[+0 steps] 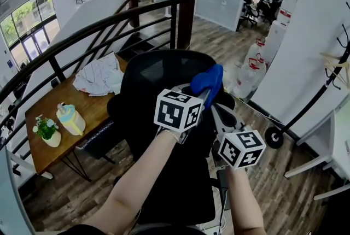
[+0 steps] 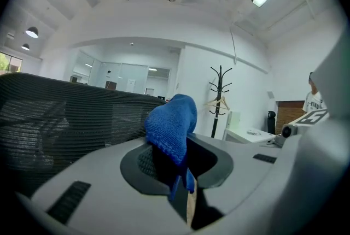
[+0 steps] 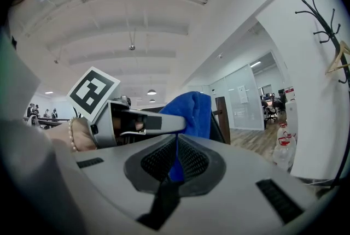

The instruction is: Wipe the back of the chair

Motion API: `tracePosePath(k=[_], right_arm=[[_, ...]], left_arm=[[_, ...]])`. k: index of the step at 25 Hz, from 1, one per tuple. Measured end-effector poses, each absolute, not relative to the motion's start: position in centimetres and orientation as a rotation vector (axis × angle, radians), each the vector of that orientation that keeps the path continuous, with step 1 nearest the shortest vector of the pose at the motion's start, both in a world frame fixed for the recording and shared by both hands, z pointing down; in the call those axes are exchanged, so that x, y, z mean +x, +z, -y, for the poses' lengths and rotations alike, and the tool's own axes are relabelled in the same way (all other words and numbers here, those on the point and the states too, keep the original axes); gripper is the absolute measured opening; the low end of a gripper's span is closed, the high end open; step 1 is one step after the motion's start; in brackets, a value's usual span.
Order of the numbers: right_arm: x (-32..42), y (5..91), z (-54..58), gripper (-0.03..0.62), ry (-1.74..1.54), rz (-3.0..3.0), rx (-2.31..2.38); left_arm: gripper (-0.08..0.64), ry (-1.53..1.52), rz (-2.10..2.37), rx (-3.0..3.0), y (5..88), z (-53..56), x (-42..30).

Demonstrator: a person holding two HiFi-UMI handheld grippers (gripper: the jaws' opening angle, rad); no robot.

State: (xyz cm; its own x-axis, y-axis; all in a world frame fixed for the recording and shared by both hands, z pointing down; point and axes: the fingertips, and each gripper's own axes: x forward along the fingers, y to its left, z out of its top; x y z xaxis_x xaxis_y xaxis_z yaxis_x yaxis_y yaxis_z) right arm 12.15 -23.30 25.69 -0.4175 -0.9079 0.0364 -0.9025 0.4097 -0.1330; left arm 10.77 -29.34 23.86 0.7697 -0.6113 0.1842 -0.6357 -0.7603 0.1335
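A black office chair with a mesh back fills the middle of the head view, seen from behind and above. A blue cloth hangs just over the top right of the back. My left gripper is shut on the blue cloth, with the mesh back to its left. My right gripper comes up from below and is also shut on the cloth, pinching a fold of it low between its jaws.
A wooden table at the left bears a striped garment, a potted plant and a yellow container. A dark stair railing runs behind. Water bottles, a coat rack and a white desk stand to the right.
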Motion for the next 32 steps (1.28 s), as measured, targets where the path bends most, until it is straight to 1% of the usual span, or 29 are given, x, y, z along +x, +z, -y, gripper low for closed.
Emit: tracePosePath(k=[8, 16, 26, 32], right_arm=[[9.8, 26.6, 24.7, 0.029, -0.233, -2.646, -1.669], [5.8, 26.5, 25.6, 0.029, -0.258, -2.687, -1.610], [0.8, 26.2, 26.1, 0.029, -0.265, -2.736, -1.523], [-1.0, 26.1, 26.2, 0.029, -0.273, -2.758, -1.478]], left_arm=[[0.086, 0.131, 1.111, 2.691, 23.7, 31.6, 6.4], [0.086, 0.062, 1.200, 2.625, 23.4, 32.4, 0.7], [0.086, 0.084, 1.342, 2.625, 23.4, 31.8, -4.7], [0.086, 0.071, 1.399, 2.604, 23.1, 31.2, -7.9]])
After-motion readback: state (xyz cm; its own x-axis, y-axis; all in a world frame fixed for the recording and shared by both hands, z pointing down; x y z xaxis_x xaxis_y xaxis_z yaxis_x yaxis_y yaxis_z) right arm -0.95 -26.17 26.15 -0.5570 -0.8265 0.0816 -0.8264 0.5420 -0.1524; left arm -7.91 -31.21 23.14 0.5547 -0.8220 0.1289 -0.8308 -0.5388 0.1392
